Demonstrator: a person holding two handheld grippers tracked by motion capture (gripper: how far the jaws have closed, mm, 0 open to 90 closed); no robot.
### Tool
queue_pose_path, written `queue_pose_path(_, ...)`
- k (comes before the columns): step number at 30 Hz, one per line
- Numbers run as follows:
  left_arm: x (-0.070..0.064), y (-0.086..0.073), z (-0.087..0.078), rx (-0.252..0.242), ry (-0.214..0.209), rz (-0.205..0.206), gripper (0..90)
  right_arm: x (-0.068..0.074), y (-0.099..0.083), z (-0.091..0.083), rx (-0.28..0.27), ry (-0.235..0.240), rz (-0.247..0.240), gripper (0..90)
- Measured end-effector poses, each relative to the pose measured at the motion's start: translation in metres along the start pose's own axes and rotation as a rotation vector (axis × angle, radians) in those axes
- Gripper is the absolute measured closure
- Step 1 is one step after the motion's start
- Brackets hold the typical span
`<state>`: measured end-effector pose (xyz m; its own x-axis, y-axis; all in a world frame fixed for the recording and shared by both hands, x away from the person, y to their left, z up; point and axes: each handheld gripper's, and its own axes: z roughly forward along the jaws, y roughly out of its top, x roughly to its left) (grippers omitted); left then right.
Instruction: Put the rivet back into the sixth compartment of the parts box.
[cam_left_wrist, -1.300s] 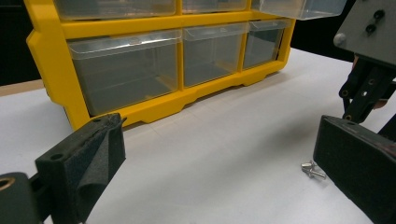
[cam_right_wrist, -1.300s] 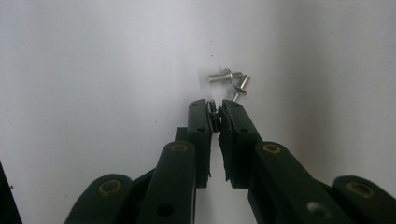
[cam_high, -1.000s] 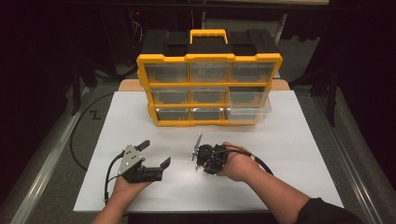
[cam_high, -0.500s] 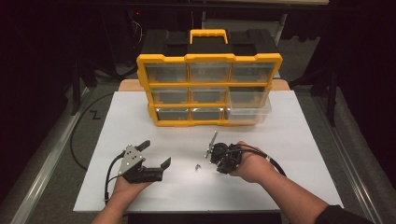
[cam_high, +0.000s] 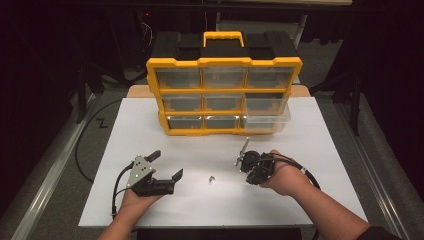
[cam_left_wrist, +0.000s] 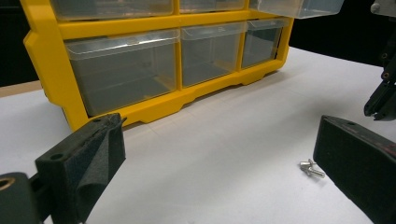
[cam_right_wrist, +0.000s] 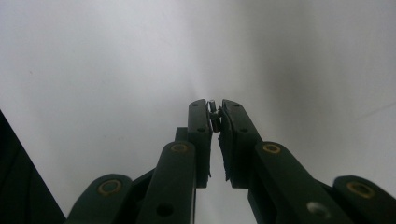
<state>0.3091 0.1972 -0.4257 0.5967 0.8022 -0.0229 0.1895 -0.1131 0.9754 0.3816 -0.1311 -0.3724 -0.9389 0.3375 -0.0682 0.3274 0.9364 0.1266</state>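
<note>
Your right hand-held gripper (cam_right_wrist: 214, 112) is pinched nearly shut on a tiny screw (cam_right_wrist: 213, 114), held just by the tips, so any jolt drops it. The left hand-held gripper (cam_high: 165, 167) sits wide open and empty, another screw (cam_left_wrist: 312, 168) loose on the counter (cam_high: 320, 140) nearby.

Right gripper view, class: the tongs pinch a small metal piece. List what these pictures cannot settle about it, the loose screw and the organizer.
- Small metal piece: the right tongs cover most of it; its type is unclear.
- Loose screw: too small in the high view; in the left gripper view its thread is blurred.
- Organizer: drawer contents unreadable through cloudy fronts; top rows cut off by the left gripper view's edge.
- Open drawer: inside hidden from the high view.
</note>
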Motion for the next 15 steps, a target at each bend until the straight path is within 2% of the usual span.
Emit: queue_pose_path(15,0.0,0.0,-0.001,-0.005,0.004,-0.003,3.3,-0.018,-0.028,-0.019,-0.013,-0.008,0.069,85.0)
